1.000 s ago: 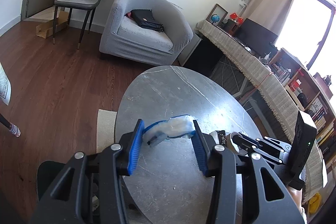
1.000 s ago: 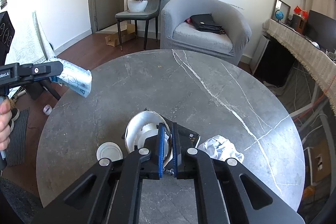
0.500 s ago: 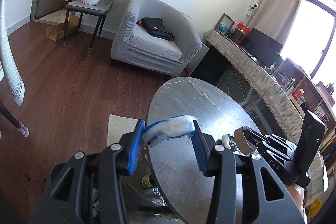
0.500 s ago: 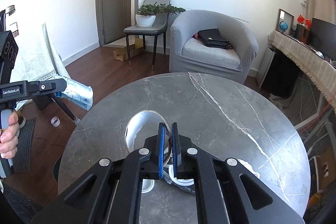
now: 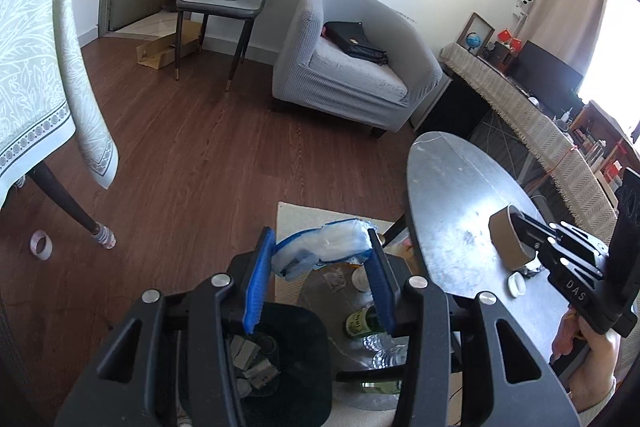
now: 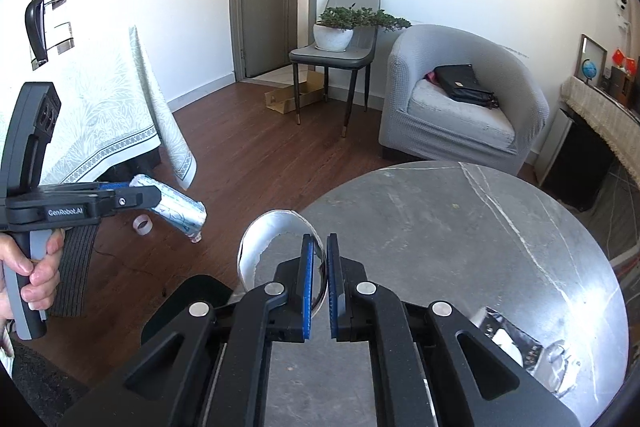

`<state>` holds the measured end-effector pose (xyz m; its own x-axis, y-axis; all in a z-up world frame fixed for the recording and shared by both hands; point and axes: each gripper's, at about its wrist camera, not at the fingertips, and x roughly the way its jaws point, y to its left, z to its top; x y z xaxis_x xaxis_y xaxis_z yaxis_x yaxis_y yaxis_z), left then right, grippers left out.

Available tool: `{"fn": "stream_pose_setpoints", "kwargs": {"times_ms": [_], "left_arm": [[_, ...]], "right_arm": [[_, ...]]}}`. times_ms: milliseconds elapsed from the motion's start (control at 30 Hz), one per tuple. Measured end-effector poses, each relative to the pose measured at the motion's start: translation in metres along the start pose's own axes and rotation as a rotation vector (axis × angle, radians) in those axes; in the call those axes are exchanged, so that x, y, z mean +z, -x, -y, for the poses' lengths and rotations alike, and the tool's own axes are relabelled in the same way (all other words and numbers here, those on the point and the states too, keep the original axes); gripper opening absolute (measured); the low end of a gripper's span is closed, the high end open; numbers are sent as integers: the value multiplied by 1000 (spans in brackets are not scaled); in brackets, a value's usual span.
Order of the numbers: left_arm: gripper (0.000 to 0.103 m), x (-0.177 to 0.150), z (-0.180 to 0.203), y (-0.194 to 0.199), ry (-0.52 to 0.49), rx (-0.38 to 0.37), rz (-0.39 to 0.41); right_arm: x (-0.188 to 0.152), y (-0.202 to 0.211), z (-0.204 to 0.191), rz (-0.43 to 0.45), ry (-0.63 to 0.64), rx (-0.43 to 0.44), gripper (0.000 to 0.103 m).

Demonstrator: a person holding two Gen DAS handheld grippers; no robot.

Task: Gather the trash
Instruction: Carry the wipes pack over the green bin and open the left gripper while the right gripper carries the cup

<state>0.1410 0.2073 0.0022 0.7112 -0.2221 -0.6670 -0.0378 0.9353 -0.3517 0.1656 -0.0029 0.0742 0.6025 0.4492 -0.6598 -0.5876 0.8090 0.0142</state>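
Left gripper point(image 5: 322, 255): blue pads clamped on a crumpled clear plastic wrapper point(image 5: 326, 245) spanning the fingertips, above a black trash bin point(image 5: 296, 359).
Right gripper point(image 6: 319, 281): pads pinched nearly together on the torn rim of a paper cup point(image 6: 272, 239), which juts left beyond the fingers, over the round marble table point(image 6: 500, 227).

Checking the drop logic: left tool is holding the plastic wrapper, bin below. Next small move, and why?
Probably open the left tool: the plastic wrapper it clamps hangs about over the black bin beside the round table, so it would likely drop in.

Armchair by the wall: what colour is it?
Light grey armchair, with a black bag on its seat; clearest in the right wrist view.
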Motion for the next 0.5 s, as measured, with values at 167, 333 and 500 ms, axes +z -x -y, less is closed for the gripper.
{"fn": "stream_pose_setpoints", "kwargs": {"times_ms": [167,333,500], "left_arm": [[47,-13,-25,-8,-12,56,-80],[47,-36,-50,-23,-20,104,-202],[47,-61,-67,-39,-50,154,-319]], "right_arm": [[8,-17,-34,-15,22,69,6],[12,-32,-66,-43,60,106,6],[13,-47,-87,-78,90,116,6]]}}
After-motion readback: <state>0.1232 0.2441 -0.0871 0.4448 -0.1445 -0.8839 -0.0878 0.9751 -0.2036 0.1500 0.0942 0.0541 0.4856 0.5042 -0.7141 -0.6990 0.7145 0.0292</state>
